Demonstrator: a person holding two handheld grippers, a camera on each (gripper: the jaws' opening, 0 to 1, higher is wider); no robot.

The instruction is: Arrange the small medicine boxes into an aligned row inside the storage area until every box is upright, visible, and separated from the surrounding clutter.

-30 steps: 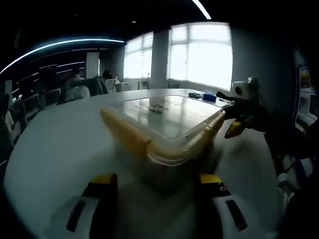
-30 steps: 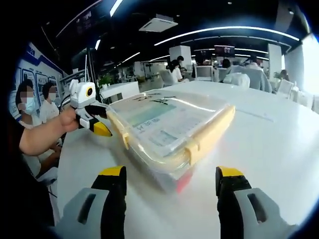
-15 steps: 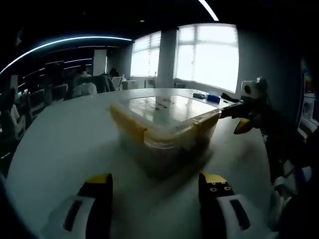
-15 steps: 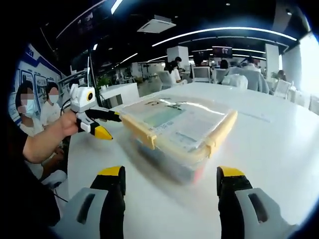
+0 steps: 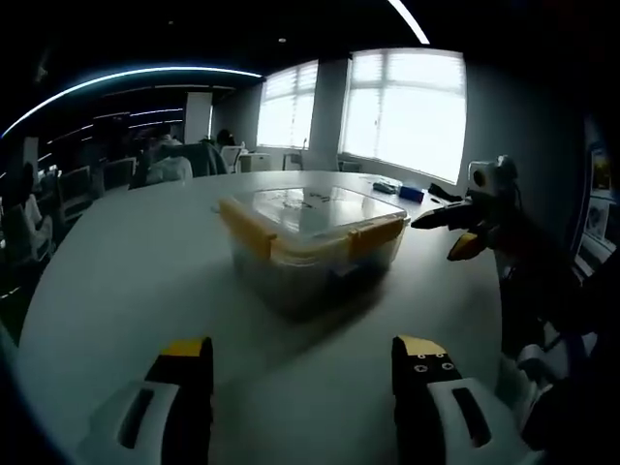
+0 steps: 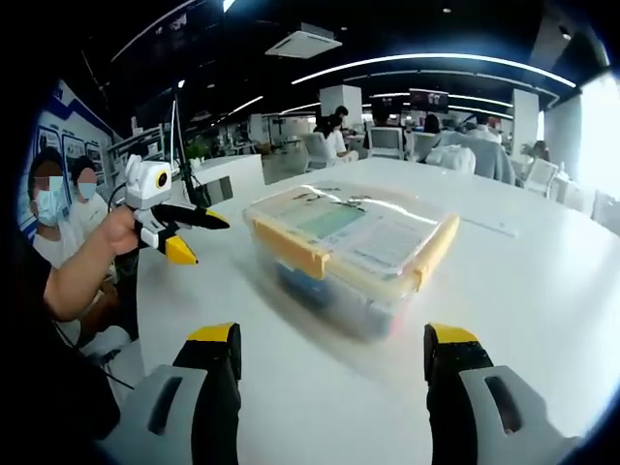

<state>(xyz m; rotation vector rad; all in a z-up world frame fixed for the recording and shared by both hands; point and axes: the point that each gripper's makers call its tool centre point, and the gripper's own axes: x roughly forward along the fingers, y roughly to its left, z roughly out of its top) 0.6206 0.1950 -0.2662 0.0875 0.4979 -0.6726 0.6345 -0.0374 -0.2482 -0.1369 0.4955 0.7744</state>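
A broad white surface [image 6: 542, 281] curved across an open office, with chairs and seated people well back behind it and bright windows [image 5: 402, 111] beyond its far edge in the left gripper view. On the surface sat a clear plastic storage box [image 6: 354, 257], its lid closed and held by yellow latches [image 6: 288, 251] at the ends; a printed sheet showed through the lid. Through the clear wall, blurred blue and reddish shapes could be made out inside, probably the small medicine boxes [image 6: 310, 286], though whether they stood upright or in a row could not be told. The left hand-held gripper [image 6: 189, 233] appeared in the right gripper view, held by a person's hand [image 6: 121, 232] just beside the storage box's near-left end, its black jaws with yellow tips spread apart and touching nothing. The right hand-held gripper [image 5: 451, 232] appeared in the left gripper view at the other side of the storage box, likewise released, jaws apart and clear of the box. In each gripper's own view the two yellow-tipped jaws rose well apart from the bottom, with bare surface between them and the storage box ahead.
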